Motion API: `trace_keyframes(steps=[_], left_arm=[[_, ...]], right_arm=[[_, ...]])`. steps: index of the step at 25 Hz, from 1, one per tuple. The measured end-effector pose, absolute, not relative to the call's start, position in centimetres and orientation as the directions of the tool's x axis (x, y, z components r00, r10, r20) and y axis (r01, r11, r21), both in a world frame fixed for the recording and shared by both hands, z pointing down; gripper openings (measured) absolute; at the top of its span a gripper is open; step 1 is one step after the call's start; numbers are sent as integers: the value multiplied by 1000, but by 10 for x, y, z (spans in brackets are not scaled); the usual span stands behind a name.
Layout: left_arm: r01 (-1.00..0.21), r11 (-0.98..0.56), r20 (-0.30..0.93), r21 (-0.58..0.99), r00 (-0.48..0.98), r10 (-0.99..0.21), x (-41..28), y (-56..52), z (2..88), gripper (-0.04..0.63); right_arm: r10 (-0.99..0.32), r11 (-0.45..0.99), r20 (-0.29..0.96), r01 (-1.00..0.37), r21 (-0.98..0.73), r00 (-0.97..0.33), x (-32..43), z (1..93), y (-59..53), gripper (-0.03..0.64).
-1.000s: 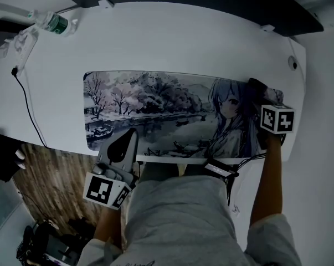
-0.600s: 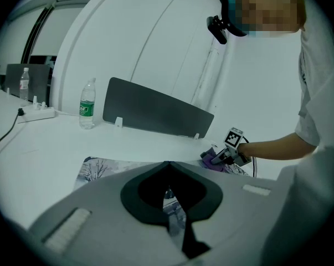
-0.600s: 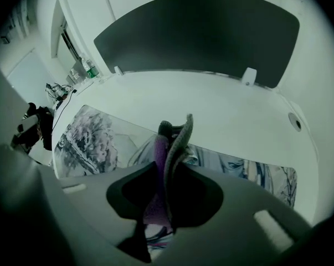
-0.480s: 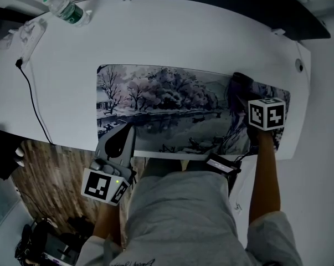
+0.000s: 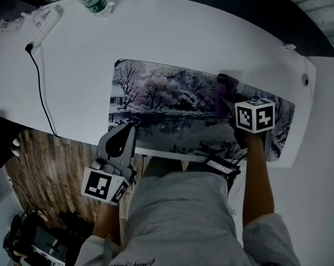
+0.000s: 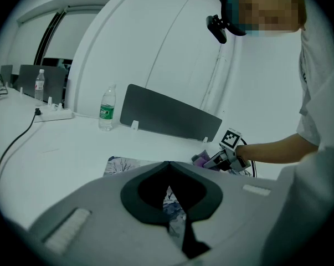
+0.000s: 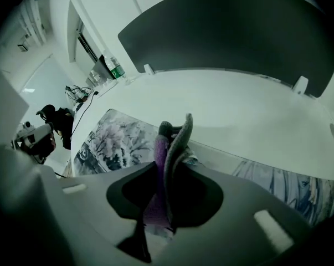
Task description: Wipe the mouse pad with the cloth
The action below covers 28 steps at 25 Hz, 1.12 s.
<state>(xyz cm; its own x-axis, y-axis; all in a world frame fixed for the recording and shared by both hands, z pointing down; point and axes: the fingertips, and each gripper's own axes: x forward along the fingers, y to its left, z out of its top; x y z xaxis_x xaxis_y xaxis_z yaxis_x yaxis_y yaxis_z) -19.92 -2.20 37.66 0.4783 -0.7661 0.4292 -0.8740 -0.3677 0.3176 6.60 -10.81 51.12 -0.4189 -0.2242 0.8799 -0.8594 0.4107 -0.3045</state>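
My right gripper [image 5: 229,96] gripped a crumpled purple-grey cloth [image 5: 222,83], its soft folds standing up between the jaws, on the long, flat printed pad [image 5: 167,101] near its far edge. My left gripper [image 5: 128,131], pinched together on nothing, sat at the pad's near edge.

We see all three views dim and cool-toned, with the white desk [image 5: 172,37] the brightest surface and the wooden floor [image 5: 45,170] beneath it sunk in shadow. Both gripper views bow strongly at the edges and fade into black corners. In the right one the cloth [image 7: 175,143] close to the lens looks soft, while the head view renders the mouse pad [image 5: 167,98] print fairly sharp.
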Motion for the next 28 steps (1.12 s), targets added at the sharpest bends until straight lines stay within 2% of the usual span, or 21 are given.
trace_keyframes(steps=[28], left_arm=[[-955,-44,507,293,194,-840,-308,57,393,18]], right_arm=[[-51,656,762,-597,-462,-646,-191,512,-137,92]])
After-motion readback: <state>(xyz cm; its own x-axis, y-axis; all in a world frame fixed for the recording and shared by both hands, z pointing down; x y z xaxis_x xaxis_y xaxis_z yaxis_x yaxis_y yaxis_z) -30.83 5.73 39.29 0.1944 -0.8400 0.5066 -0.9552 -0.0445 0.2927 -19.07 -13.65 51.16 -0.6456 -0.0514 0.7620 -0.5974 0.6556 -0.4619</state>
